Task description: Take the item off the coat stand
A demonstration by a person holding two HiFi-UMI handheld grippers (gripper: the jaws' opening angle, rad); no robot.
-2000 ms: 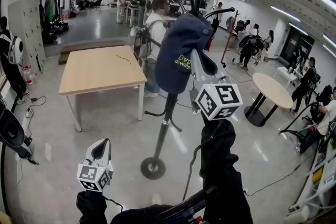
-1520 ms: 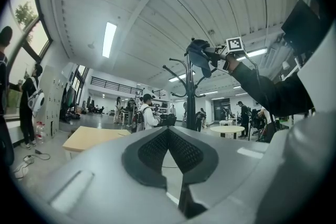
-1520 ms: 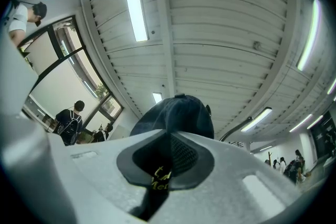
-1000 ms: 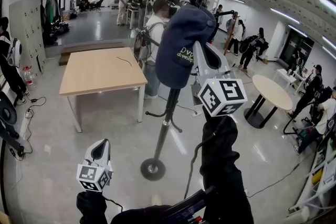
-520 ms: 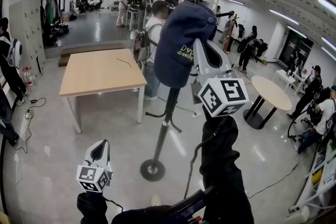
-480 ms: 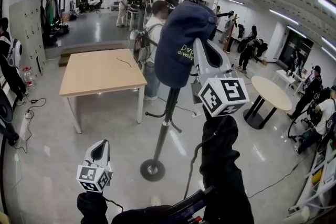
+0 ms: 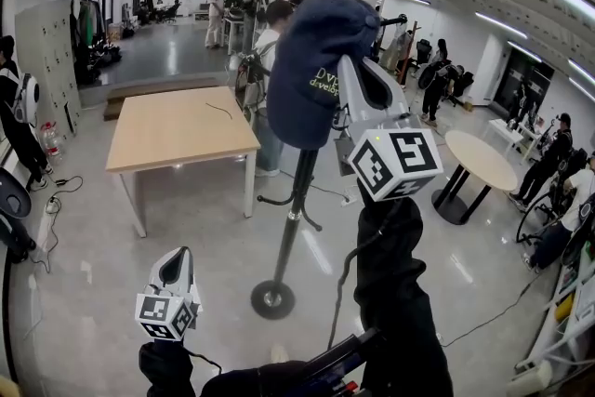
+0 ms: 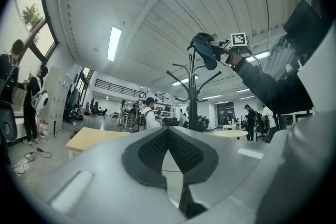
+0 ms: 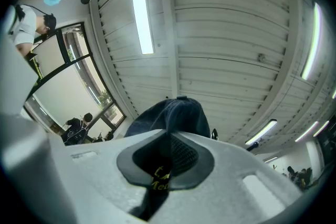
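1. Navy cloth fills the slit between the pads of the right gripper (image 9: 168, 136). The jaws are clenched on the cap (image 9: 176, 110), pinching a fold that carries yellow stitched lettering, and no gap shows beside the fabric.
2. From that pinch the cap's crown swells up and away from the fingers, toward the upper centre of the right gripper view. In the head view its long axis slants from upper right to lower left, and the gripper bites in at its right edge, reaching from the lower right and tilted upward.
3. Directly below the cap the pole of the coat stand (image 7: 294, 200) drops through the centre of the head view to a round base on the floor. Curved hooks poke out past the cap at the upper right. The cap is therefore at the very top of the stand.
4. Whether the cap hangs on a hook or is already clear of it cannot be told. The crown hides the stand's top in the head view, and in the left gripper view the cap is small, just right of the topmost hooks. The coming move probably turns on carrying the cap upward and clear of those hook tips before drawing it away.
5. Low in the lower left of the head view, the left gripper (image 7: 177, 263) is well apart from the stand. Its pads are closed together on nothing, so the right hand is by far the nearer.
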